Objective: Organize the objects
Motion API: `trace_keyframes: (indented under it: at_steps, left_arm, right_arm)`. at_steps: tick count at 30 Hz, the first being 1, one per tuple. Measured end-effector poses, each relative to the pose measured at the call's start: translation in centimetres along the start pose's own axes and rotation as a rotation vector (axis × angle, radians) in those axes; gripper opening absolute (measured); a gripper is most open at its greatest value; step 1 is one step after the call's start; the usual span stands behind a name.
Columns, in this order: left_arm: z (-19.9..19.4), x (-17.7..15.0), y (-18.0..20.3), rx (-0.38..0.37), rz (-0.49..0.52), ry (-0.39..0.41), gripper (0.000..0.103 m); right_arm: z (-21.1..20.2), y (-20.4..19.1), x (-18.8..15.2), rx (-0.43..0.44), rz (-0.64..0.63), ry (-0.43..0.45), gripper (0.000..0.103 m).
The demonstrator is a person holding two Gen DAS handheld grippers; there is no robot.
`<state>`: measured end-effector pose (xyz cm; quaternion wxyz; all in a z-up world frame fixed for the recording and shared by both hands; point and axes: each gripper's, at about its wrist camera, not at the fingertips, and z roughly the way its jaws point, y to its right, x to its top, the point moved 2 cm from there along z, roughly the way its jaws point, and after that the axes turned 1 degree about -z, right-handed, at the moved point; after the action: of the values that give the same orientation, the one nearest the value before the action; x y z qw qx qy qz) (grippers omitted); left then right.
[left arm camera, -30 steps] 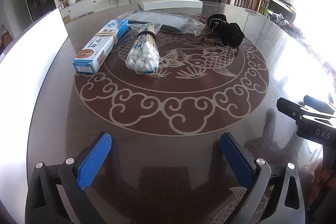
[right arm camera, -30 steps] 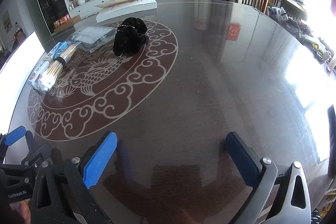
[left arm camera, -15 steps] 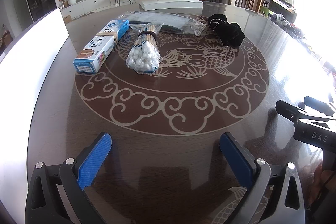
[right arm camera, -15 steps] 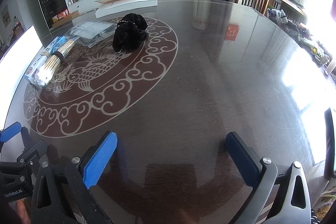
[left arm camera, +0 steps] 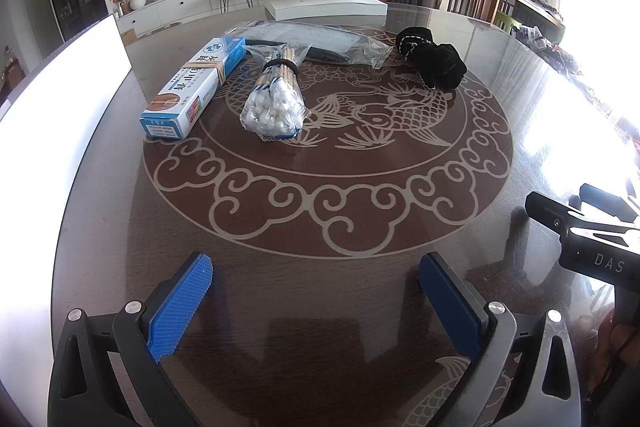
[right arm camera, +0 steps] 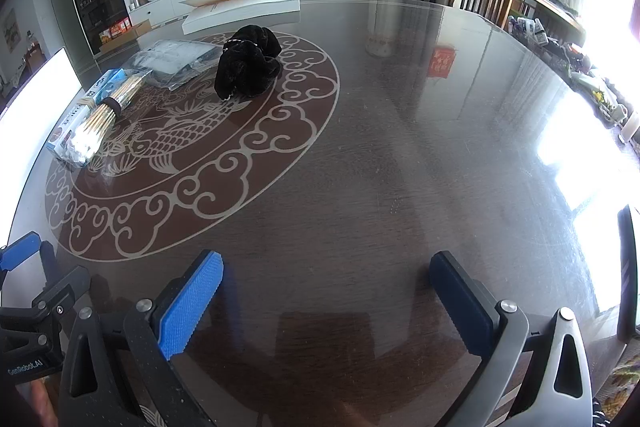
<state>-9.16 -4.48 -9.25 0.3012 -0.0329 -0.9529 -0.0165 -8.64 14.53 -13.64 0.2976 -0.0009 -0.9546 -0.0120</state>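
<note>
While both grippers drift a little nearer, the left gripper (left arm camera: pixel 316 287) and right gripper (right arm camera: pixel 328 287) hang wide open and empty; the blue box (left arm camera: pixel 194 83), cotton swab bundle (left arm camera: pixel 276 99) and black cloth (left arm camera: pixel 432 61) lie untouched across the table (right arm camera: pixel 400 167).

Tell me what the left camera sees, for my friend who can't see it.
The open left gripper hovers over a dark round table with a fish design. Farther off lie a blue box, a bag of cotton swabs, a clear bag and a black cloth.
</note>
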Motion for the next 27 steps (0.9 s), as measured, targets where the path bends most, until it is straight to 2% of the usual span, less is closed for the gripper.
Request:
trace_keyframes:
  at_steps: [10,13,16,18,20,23,25,27]
  left_arm:
    - [-0.2,0.0,-0.1,-0.003,0.002,0.0,0.103]
    - [-0.4,0.4,-0.5,-0.035,0.001,-0.019,0.103]
    - [-2.8,3.3,-3.5,-0.043,-0.113,0.08,0.103]
    - [-4.5,6.6,-6.2,-0.004,-0.191,0.157,0.103]
    - [-4.6,10.2,-8.5,0.049,-0.239,0.175,0.103]
    - [-1.2,14.0,-10.2,0.123,-0.185,0.082,0.103]
    - [1.5,15.1,-10.7,0.164,-0.127,0.018,0.101]
    - [4.1,15.3,-10.9,0.166,-0.08,-0.049,0.101]
  right_arm:
    - [0.0,0.0,0.0,0.0,0.0,0.0,0.103]
    - [0.0,0.0,0.0,0.0,0.0,0.0,0.103]
    - [0.0,0.0,0.0,0.0,0.0,0.0,0.103]
    - [0.1,0.0,0.0,0.0,0.0,0.0,0.103]
    - [0.1,0.0,0.0,0.0,0.0,0.0,0.103]
    - [0.1,0.0,0.0,0.0,0.0,0.0,0.103]
    - [0.1,0.0,0.0,0.0,0.0,0.0,0.103]
    - [0.1,0.0,0.0,0.0,0.0,0.0,0.103]
